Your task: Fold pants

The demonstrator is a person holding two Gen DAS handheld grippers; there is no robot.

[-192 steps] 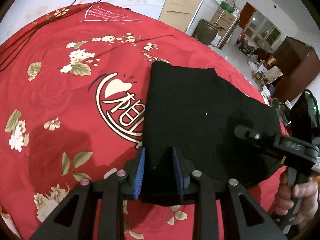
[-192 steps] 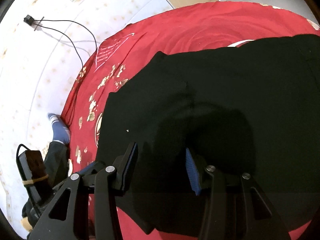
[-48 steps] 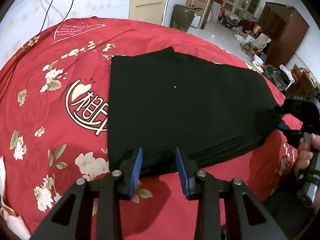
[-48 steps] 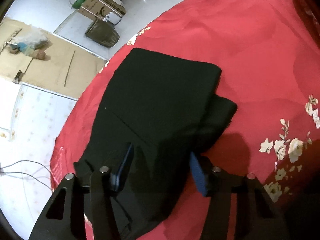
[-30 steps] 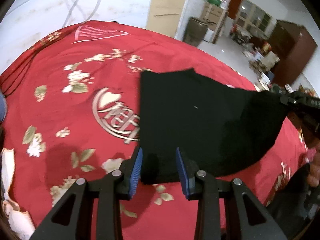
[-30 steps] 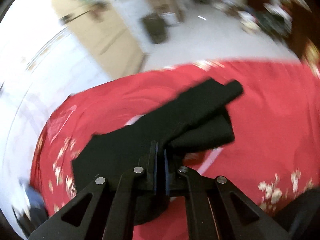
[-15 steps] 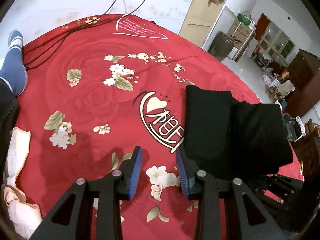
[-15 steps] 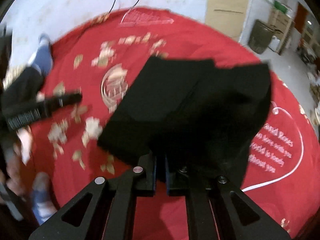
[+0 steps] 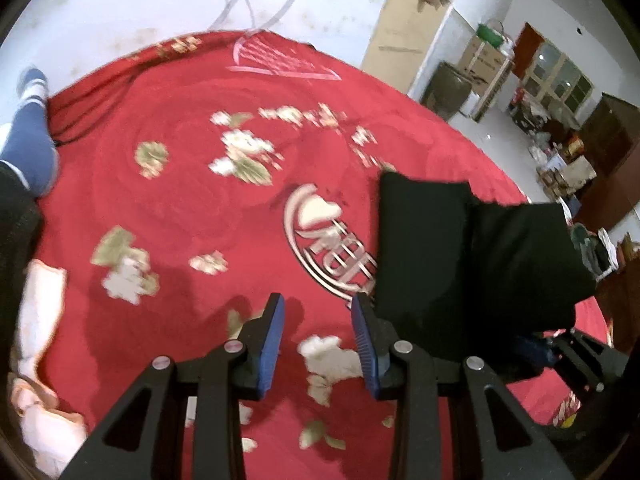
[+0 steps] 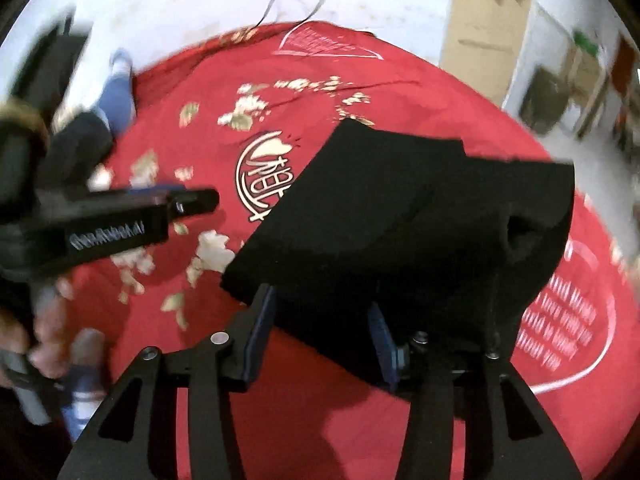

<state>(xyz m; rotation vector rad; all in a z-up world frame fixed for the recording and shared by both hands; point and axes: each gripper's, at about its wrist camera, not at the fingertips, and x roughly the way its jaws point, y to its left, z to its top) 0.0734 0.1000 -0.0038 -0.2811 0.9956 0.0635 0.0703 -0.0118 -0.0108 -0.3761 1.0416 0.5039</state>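
Observation:
The black pants (image 9: 460, 248) lie folded into a compact stack on the red floral cloth (image 9: 180, 208). They also show in the right wrist view (image 10: 400, 216), with the top layer bulging at the right. My left gripper (image 9: 318, 332) is open and empty, over bare cloth just left of the pants. My right gripper (image 10: 322, 340) is open, its jaws spread around the near edge of the stack. The left gripper also shows in the right wrist view (image 10: 120, 220), held by a hand at the left.
A person's blue sock (image 9: 28, 148) rests at the cloth's left edge. White fabric (image 9: 36, 320) lies at the near left. Cables (image 9: 256, 4) run on the white floor behind. Furniture and boxes (image 9: 560, 120) stand at the far right.
My right gripper has opened and let go of the pants, which now lie folded over. My left gripper has shifted slightly; both views are blurred by motion.

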